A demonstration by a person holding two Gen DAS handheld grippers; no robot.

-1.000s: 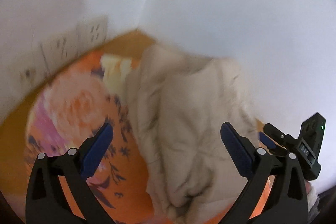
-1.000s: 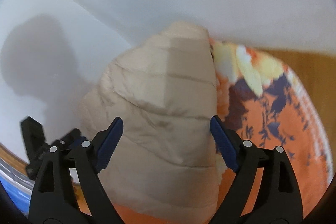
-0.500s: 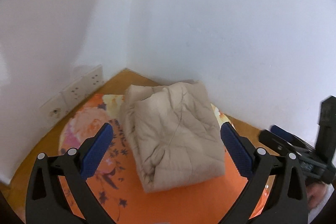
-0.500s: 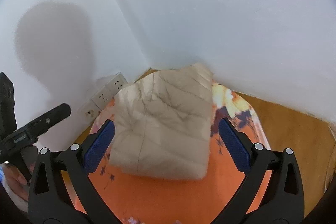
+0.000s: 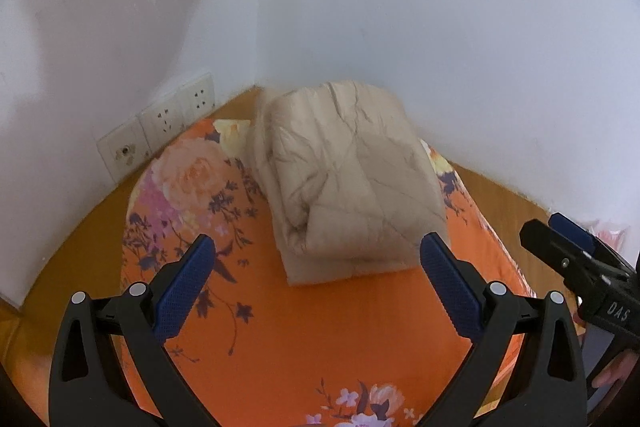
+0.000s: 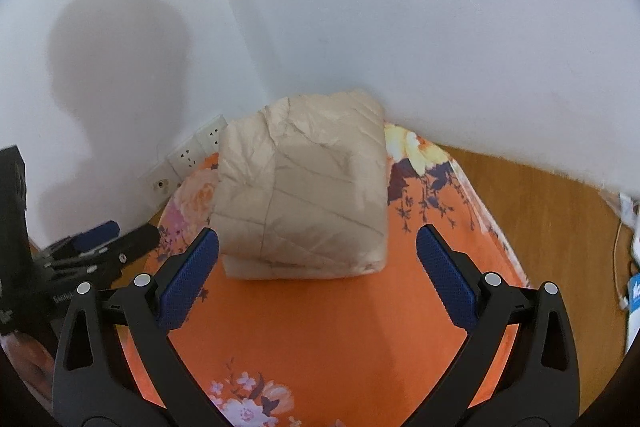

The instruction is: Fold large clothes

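A beige quilted garment (image 5: pixel 348 179) (image 6: pixel 304 195) lies folded into a thick block at the far end of an orange flowered cloth (image 5: pixel 328 327) (image 6: pixel 320 331), close to the corner of two white walls. My left gripper (image 5: pixel 316 287) stands open above the cloth, short of the bundle, nothing between its blue pads. My right gripper (image 6: pixel 318 279) is open too, held back from the bundle's near edge and empty. Each gripper shows at the edge of the other's view: the right gripper (image 5: pixel 576 259) in the left wrist view, the left gripper (image 6: pixel 100 251) in the right wrist view.
The cloth covers a wooden tabletop (image 6: pixel 552 211) pushed into the wall corner. Wall sockets (image 5: pixel 160 123) sit low on the left wall. A white cable and a blue-and-white packet (image 6: pixel 634 291) lie at the table's right edge.
Both grippers have pulled back and up from the bundle, which now lies smaller and whole ahead of them. The right jaws have widened a little. The garment stays where it was.
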